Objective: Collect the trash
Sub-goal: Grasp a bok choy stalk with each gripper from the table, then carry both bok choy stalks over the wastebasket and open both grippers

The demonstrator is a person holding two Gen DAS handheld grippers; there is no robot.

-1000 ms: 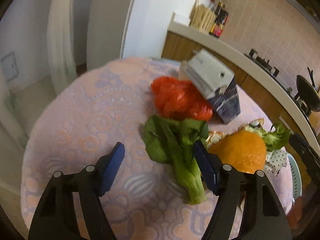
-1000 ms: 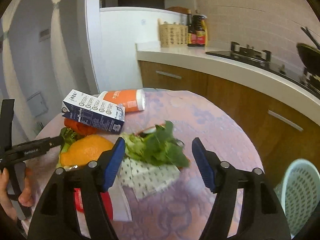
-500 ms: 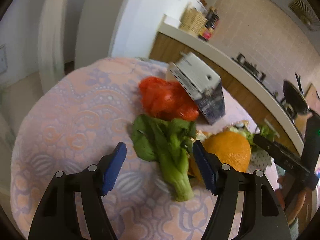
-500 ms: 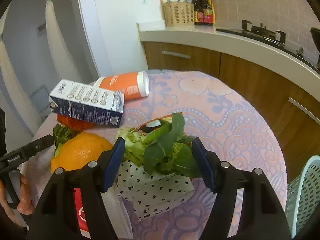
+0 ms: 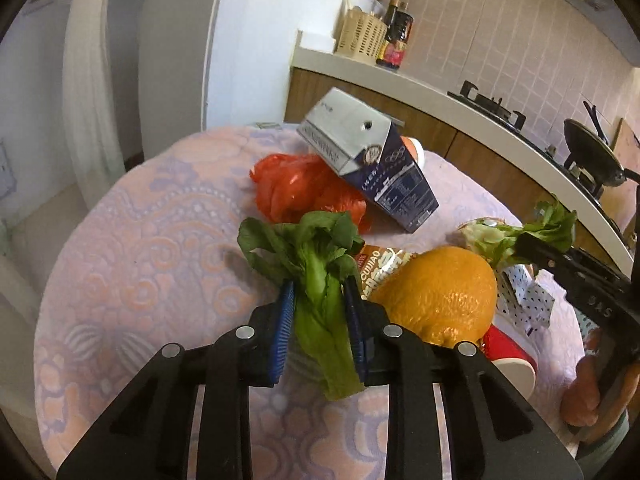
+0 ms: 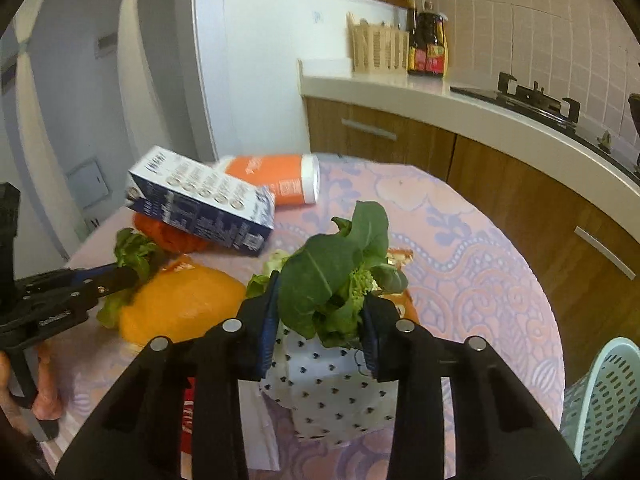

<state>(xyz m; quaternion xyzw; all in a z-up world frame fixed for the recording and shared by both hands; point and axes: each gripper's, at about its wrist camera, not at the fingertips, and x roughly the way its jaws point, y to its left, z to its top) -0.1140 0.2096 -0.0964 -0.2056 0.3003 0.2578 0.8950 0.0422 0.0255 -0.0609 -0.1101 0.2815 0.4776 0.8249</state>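
Your left gripper [image 5: 318,322] has just clenched on the greens [image 5: 316,280], stalk toward you; your right gripper [image 6: 320,322] likewise clenched on the leafy bunch [image 6: 334,280], basket [image 6: 604,392] on its right.

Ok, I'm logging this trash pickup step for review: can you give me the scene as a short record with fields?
surface: round table with patterned cloth
left gripper: jaws just closing, pressed on a leafy green stalk
right gripper: jaws just closing, pressed on a second leafy bunch
beside them: orange peel, red plastic bag, milk carton leaning on that bag, orange bottle lying down
bin: pale basket by the table, nothing visible inside
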